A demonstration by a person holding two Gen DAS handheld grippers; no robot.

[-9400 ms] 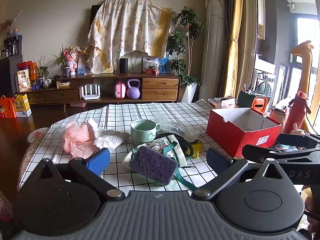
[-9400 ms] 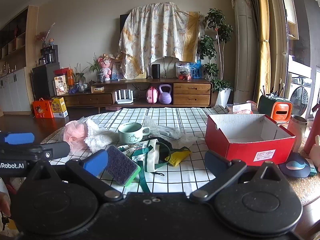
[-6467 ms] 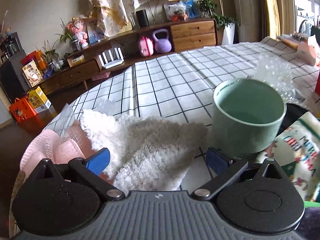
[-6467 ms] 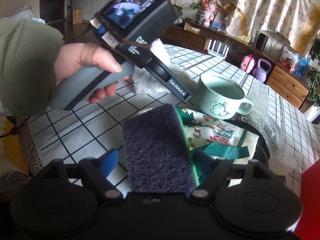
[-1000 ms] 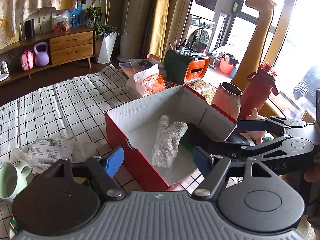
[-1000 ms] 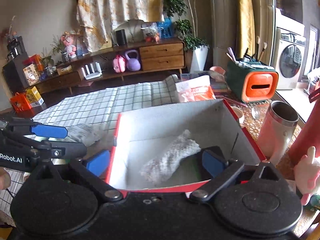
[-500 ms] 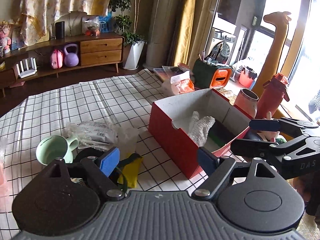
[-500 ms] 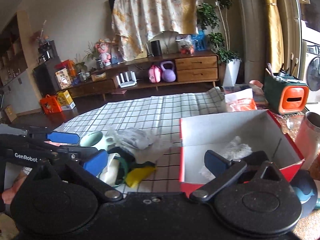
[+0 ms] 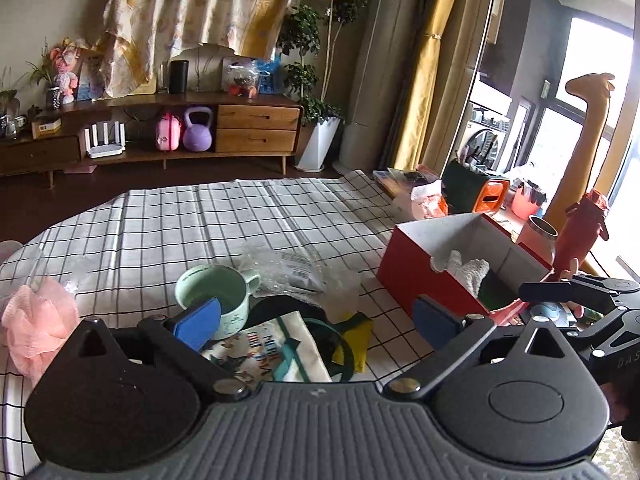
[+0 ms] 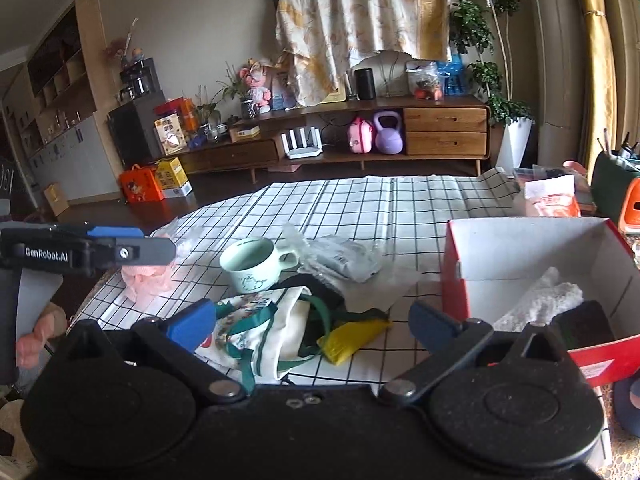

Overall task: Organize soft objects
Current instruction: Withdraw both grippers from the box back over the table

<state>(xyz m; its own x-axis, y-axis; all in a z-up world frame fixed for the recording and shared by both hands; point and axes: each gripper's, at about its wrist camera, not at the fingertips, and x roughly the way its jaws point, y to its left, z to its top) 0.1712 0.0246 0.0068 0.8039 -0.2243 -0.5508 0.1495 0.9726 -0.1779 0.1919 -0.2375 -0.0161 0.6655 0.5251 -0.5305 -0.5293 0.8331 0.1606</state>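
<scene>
Soft objects were partly sorted: a white fluffy cloth (image 10: 548, 296) and a dark scouring sponge (image 10: 586, 320) already lay inside the red cardboard box (image 10: 456, 252). On the checked tablecloth (image 9: 208, 216) a pink mesh bath puff (image 9: 38, 320), a printed cream tote bag (image 10: 272, 328) and a yellow pouch (image 10: 352, 336) remained. Our left gripper (image 9: 316, 316) was opening with nothing between its jaws, and our right gripper (image 10: 312, 324) gaped, empty.
</scene>
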